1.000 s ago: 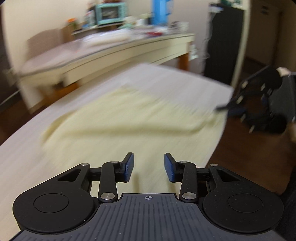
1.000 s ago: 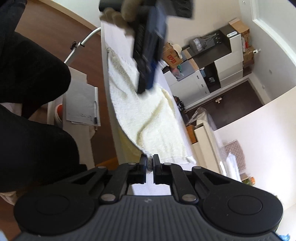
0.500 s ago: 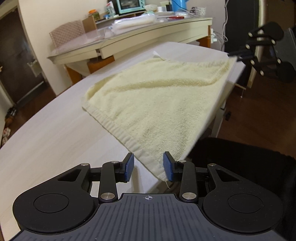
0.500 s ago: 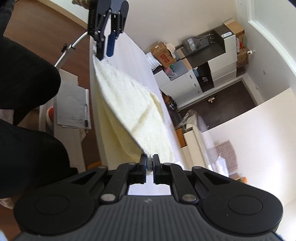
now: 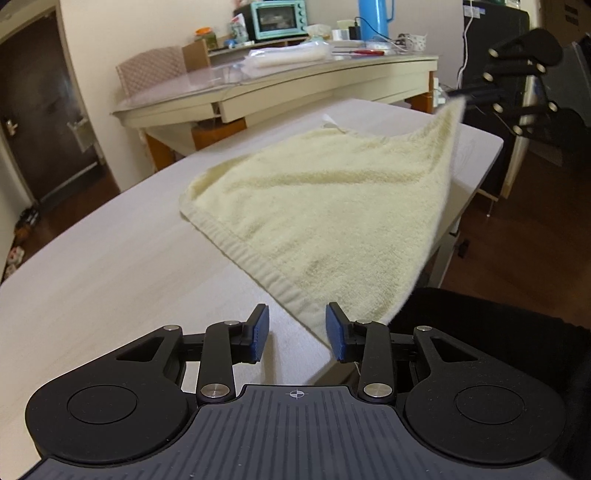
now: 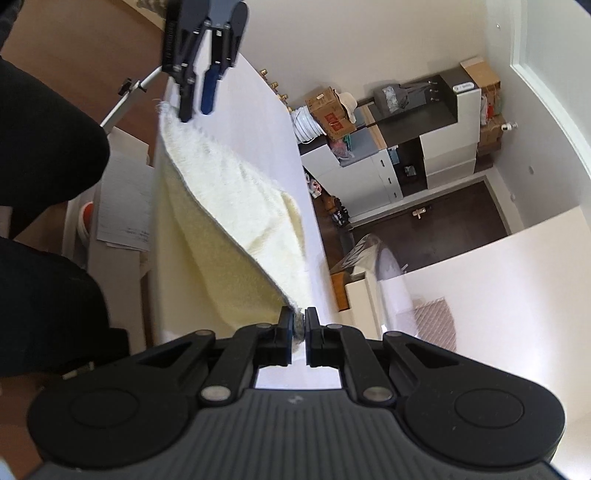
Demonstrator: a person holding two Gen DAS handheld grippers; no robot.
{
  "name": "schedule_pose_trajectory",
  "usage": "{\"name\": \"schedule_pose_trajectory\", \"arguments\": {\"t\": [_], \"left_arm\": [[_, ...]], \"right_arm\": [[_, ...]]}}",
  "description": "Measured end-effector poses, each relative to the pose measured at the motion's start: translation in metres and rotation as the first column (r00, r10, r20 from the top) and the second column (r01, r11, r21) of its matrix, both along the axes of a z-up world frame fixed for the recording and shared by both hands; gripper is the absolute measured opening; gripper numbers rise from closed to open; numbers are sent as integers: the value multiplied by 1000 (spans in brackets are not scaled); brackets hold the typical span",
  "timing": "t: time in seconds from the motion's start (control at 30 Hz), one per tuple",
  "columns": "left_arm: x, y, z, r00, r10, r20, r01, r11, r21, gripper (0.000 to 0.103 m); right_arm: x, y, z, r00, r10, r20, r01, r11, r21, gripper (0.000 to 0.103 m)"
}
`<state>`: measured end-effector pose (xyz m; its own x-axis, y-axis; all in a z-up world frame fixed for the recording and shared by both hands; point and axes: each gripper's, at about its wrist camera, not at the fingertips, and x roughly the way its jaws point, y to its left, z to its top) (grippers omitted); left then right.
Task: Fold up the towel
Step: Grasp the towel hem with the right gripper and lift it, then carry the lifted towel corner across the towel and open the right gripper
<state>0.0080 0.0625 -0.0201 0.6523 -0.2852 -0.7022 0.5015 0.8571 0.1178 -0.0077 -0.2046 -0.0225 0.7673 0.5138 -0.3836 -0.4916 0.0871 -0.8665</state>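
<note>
A pale yellow towel (image 5: 325, 206) lies on the light table (image 5: 110, 266), its right side hanging past the table edge. My left gripper (image 5: 297, 334) is open, its jaws on either side of the towel's near corner without closing on it. My right gripper (image 6: 298, 328) is shut on the towel's far right corner (image 6: 291, 314) and holds it lifted above the table; it shows in the left wrist view (image 5: 517, 96) at the upper right. The left gripper shows in the right wrist view (image 6: 197, 99) at the top.
A long counter (image 5: 280, 85) with a teal toaster oven (image 5: 280, 18) and a blue flask (image 5: 373, 18) stands behind the table. A dark doorway is at the left. Papers (image 6: 125, 206) lie on a low stool by the table. My dark-clothed legs (image 6: 44, 229) are beside the table.
My left gripper has come down to the towel's near corner and stays open. My right gripper has lifted its held corner higher, raising the towel's right edge.
</note>
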Motion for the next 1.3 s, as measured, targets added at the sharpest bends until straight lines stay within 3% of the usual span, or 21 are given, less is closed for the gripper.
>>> {"name": "schedule_pose_trajectory", "arguments": {"t": [0.17,0.27,0.43,0.67,0.9,1.0,1.13,1.3], "left_arm": [[-3,3,-1,1000,-4,-11,4,1000,-11,34],[2,3,2,998,17,-56,-18,1000,-24,35],[14,8,4,976,129,-177,-146,986,-85,35],[17,1,8,946,231,-228,-252,965,-69,39],[22,-6,13,883,373,-284,-403,914,-52,39],[23,-4,15,832,451,-322,-494,867,-63,39],[19,-1,18,783,510,-355,-568,820,-75,39],[13,3,21,752,540,-377,-612,785,-96,39]], "right_arm": [[30,26,8,998,49,28,-48,999,-20,7],[45,42,11,996,81,38,-79,996,-39,7],[63,65,14,992,117,44,-114,991,-65,7],[88,88,16,987,155,28,-153,985,-77,7],[116,104,16,980,200,2,-199,976,-87,7],[127,109,18,975,220,-20,-221,970,-98,7],[146,123,20,965,260,-47,-264,955,-134,7],[166,146,21,949,305,-77,-314,933,-177,7]]}}
